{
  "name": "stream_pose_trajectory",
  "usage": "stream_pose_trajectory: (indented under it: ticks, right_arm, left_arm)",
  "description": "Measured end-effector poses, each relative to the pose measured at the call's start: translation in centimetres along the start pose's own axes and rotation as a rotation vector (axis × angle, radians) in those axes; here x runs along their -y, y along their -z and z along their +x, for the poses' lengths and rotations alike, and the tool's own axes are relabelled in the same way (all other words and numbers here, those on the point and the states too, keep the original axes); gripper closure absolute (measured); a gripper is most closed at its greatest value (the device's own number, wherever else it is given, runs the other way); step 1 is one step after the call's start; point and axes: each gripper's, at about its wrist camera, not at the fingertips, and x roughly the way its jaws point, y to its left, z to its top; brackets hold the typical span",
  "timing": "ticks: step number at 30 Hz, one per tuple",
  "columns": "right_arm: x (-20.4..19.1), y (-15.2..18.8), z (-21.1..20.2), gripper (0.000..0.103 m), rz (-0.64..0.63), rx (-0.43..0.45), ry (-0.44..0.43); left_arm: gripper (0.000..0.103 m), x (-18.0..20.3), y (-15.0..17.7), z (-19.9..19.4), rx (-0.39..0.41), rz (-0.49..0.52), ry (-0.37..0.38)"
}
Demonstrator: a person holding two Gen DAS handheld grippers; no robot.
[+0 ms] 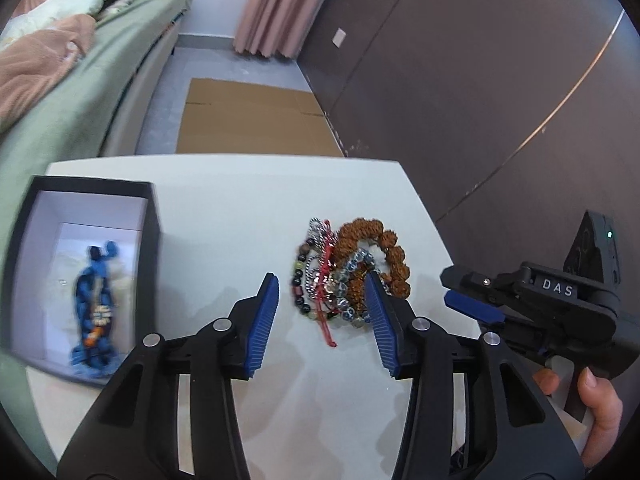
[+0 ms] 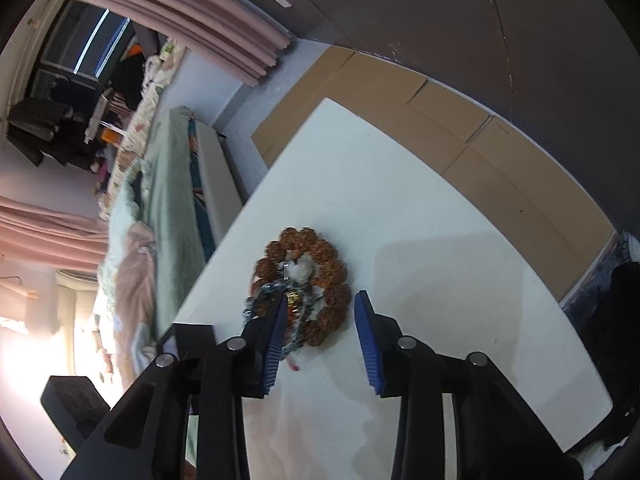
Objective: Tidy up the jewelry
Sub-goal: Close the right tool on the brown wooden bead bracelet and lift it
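Note:
A heap of bracelets (image 1: 344,276) lies on the white table (image 1: 224,216): a brown seed-bead bracelet (image 1: 384,252), glass beads, a silver chain and a red cord (image 1: 326,304). My left gripper (image 1: 322,284) is open above the heap, its jaws on either side of it. An open black box (image 1: 86,272) at the left holds a blue bracelet (image 1: 96,304). My right gripper (image 1: 460,292) shows at the right in the left wrist view. In the right wrist view it (image 2: 320,308) is open over the brown seed-bead bracelet (image 2: 308,276).
A bed with green sheets (image 1: 88,80) stands left of the table. Flattened cardboard (image 1: 256,116) lies on the floor beyond the table's far edge. A dark wall (image 1: 460,80) runs along the right. A black box lid (image 2: 74,404) shows at the lower left.

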Motion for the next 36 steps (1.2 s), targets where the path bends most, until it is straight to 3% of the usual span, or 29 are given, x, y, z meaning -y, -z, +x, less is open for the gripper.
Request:
stream_pose_trajectory:
  ticks: [7,9,11,14,28,31,33,36]
  right_arm:
    - [0.2,-1.1,1.4,0.07,0.033,-0.027,-0.006]
    - [0.0,-1.3,1.7,0.069,0.032,-0.033,-0.008]
    - [-0.1,-1.5,2.0,0.069,0.032,-0.04,-0.009]
    - [-0.5,-1.6,2.4,0.069,0.015,-0.046,0.01]
    - [-3.4,-0.3,5.2,0.069,-0.182,-0.051,0.206]
    - [-4.0,0.0,5.4,0.072,-0.228,-0.032,0.251]
    - [-4.1,0.2,5.5,0.085,-0.246,-0.016,0.286]
    - [-3.8,0.1,5.1,0.085,-0.239,0.003,0.281]
  left_arm:
    - [0.062,0.3,0.0,3.2,-0.069,-0.01,0.033]
    - [0.072,0.2,0.0,4.0,-0.086,-0.013,0.038]
    - [0.079,0.0,-0.1,4.4,-0.095,-0.032,0.089]
    - [0.093,0.4,-0.3,4.1,-0.092,-0.009,0.081]
    - [0.093,0.3,-1.6,-1.3,0.023,-0.007,0.172]
    - [0.093,-0.3,-1.6,-2.2,0.038,-0.021,0.176]
    - [0.093,-0.7,-1.7,-2.6,0.046,-0.028,0.174]
    - [0.093,-1.2,-1.7,-3.4,0.06,-0.039,0.173]
